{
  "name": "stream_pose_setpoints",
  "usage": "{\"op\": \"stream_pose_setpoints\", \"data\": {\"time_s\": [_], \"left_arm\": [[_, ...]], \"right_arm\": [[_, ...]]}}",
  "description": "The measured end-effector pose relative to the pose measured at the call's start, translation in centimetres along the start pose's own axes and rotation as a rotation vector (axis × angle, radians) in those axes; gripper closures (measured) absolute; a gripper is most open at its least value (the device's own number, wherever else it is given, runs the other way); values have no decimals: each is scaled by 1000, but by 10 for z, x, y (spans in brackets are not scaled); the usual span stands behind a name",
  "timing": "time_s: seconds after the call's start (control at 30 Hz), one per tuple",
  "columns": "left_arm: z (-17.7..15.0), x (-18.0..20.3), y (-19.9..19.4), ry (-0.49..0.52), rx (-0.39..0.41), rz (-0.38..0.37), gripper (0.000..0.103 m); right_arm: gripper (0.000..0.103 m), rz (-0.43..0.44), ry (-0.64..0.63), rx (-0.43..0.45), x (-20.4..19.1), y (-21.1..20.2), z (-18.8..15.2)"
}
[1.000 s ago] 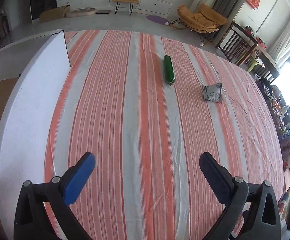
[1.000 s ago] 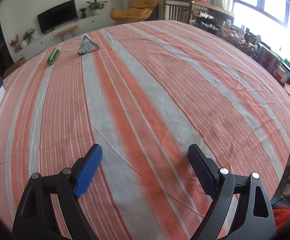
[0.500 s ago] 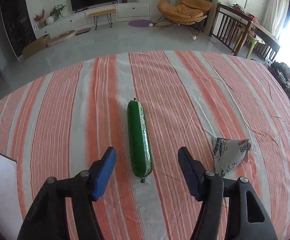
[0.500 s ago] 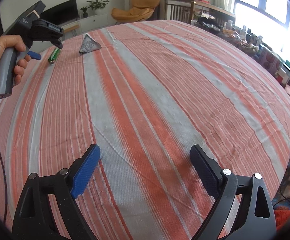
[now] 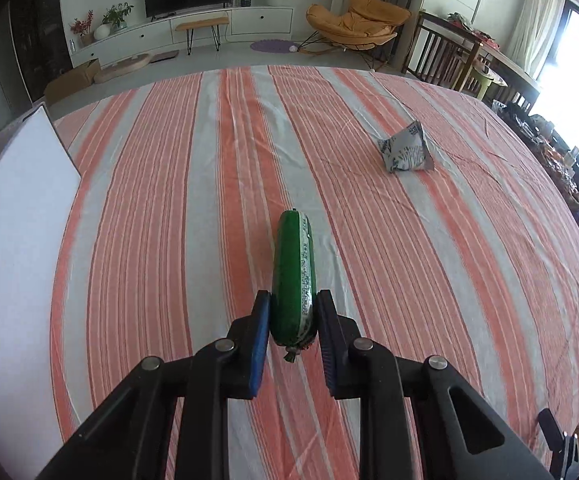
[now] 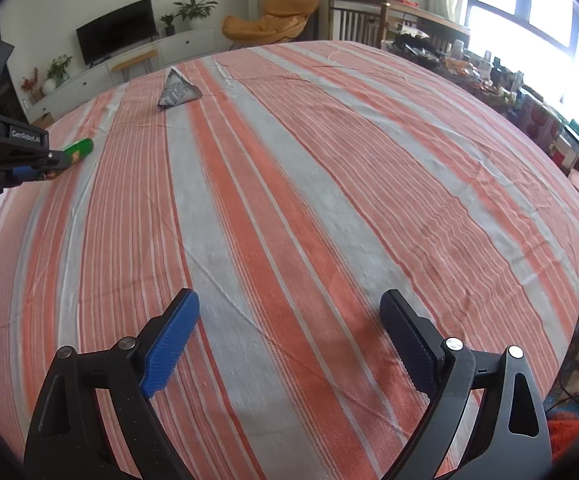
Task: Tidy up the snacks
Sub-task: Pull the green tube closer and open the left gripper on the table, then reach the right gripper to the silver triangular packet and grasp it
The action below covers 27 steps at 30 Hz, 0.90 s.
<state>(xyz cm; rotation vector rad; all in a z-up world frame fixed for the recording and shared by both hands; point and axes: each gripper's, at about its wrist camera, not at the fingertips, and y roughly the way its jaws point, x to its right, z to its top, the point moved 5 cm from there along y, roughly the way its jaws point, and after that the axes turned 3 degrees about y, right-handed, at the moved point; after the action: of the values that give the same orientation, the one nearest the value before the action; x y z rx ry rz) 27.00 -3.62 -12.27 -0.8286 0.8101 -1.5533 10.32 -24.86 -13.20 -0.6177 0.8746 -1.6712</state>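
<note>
A green sausage-shaped snack [image 5: 291,272] lies lengthwise on the striped tablecloth [image 5: 409,280]. My left gripper [image 5: 293,297] has its jaws closing on the near end, and both pads press its sides. In the right wrist view the green snack [image 6: 79,147] sticks out of the left gripper [image 6: 29,168] at the far left, where a hand holds the handle. A grey triangular snack packet [image 5: 405,152] sits farther back on the right, also the grey packet [image 6: 177,90]. My right gripper [image 6: 289,304] is open over bare cloth with nothing between its fingers.
A white board-like box wall [image 5: 13,220] borders the table's left side. Cluttered shelves and items [image 6: 529,120] line the right edge by the window. A living room with a TV and an orange chair lies beyond the far edge.
My left gripper moved up to the green snack and its wide jaws came together around the near end. The view then shifted so the snack points straight ahead. The right gripper stayed put.
</note>
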Motion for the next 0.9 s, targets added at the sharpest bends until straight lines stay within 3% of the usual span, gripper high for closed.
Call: {"op": "stream_pose_setpoints", "data": {"time_s": [0.2,0.23,0.47,0.63,0.67,0.7,0.77,0.9], "left_arm": [[-80,18,-25,81,-50,-21,79],[-81,22,-28,106,-14,-10,78],[-63,17,-19,135,27,7,60],[-62,24,-14,185,70,9,40],[-63,24,-14,186,80,27,31],[-64,18,-12,161,89,60,15],[-64,7,-8,89,89,44,7],[-65,2,-2,82,73,70,0]], "right_arm": [[9,-2,1,0,0,0,0],[9,-2,1,1,0,0,0],[9,-3,2,2,0,0,0],[9,-3,2,2,0,0,-1],[9,-3,2,2,0,0,-1],[9,-3,2,2,0,0,-1],[9,-4,2,2,0,0,-1],[9,-4,2,2,0,0,-1]]}}
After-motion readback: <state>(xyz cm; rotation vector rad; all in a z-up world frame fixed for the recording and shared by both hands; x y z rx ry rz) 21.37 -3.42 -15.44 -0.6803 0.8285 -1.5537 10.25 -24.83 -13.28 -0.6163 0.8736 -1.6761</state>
